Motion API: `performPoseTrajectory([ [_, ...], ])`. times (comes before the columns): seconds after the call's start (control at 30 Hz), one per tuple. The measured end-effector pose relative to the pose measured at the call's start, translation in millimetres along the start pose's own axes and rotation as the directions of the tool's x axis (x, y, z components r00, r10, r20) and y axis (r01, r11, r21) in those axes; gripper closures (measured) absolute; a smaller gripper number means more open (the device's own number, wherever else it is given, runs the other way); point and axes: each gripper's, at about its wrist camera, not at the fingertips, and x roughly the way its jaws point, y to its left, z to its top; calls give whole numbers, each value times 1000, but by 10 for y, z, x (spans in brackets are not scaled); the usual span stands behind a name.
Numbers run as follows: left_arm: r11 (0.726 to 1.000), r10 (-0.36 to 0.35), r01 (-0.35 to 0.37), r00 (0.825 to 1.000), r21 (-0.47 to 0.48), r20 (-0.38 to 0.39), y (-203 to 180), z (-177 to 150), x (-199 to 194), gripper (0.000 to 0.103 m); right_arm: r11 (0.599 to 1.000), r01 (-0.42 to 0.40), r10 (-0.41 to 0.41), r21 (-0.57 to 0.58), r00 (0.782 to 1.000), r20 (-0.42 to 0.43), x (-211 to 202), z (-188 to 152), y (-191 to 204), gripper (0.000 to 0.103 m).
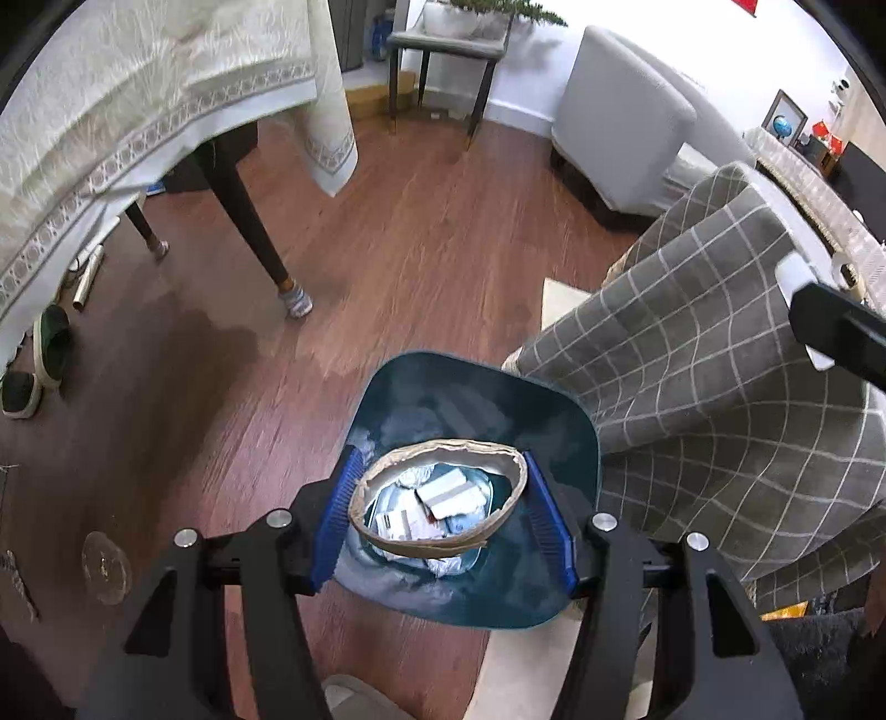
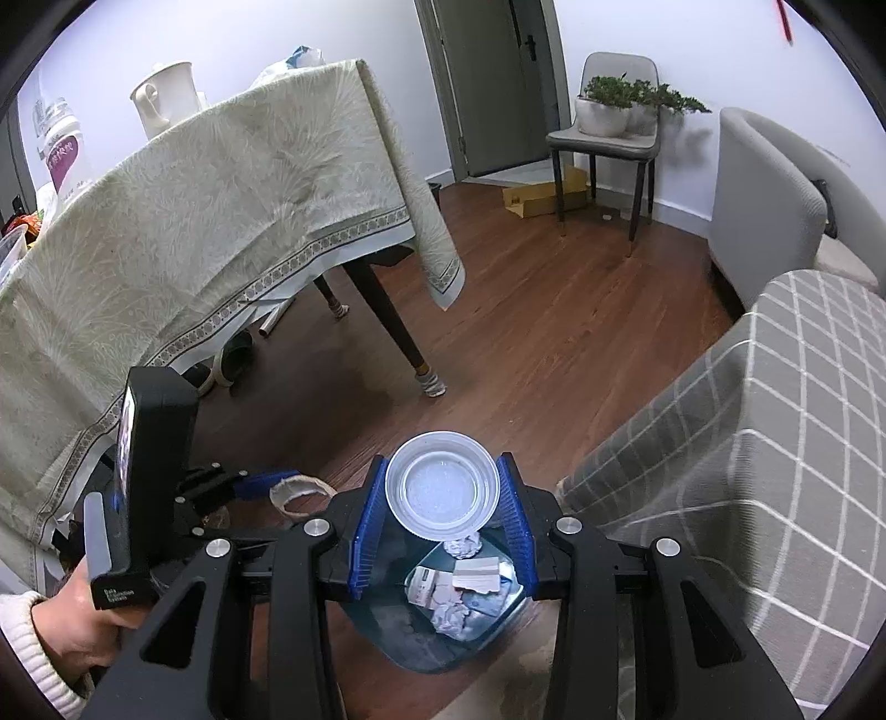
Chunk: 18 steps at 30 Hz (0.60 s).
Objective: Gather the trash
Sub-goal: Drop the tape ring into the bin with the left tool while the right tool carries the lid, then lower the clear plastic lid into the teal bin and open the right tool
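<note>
Left wrist: I look steeply down, close over the bin (image 1: pixel 554 410).
Right wrist: shallower, beside it.
Shared: bin (image 2: pixel 387 642), table leg.

One bin (image 1: pixel 576 443), one cardboard ring (image 1: pixel 437 498), one plastic cup (image 2: pixel 443 487), perhaps three paper wads (image 2: pixel 464 548)

Bright, even indoor light in both views. Blown-out white wall (image 1: pixel 637 22) at upper right of left view. Soft shadow under the table (image 2: pixel 310 399) on the floor (image 2: pixel 542 310). Heavy fisheye bending, black vignette at corners. Slight motion blur throughout.
</note>
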Motion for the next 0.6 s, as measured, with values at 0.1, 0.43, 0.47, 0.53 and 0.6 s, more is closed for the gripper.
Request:
performPoseTrajectory([
  [0.1,1000,6,-6,999,1,-38,60,-28,78,41,1000,-6,6,-4,1000,-13,108,16,67,63],
  [0.43,1000,-15,15,996,-3,-90,181,-144,123,26,1000,-5,6,13,998,-57,405,3,125,63],
  [0.47,1000,-13,13,996,-5,-88,200,-148,108,25,1000,-2,3,21,998,-65,455,-8,126,63],
  [0.53,1000,-8,7,996,-11,-86,233,-152,73,25,1000,-2,4,30,996,-84,530,-40,122,63],
  [0.6,1000,-4,4,997,-12,-78,275,-149,24,23,999,2,2,37,994,-105,613,-76,130,63],
])
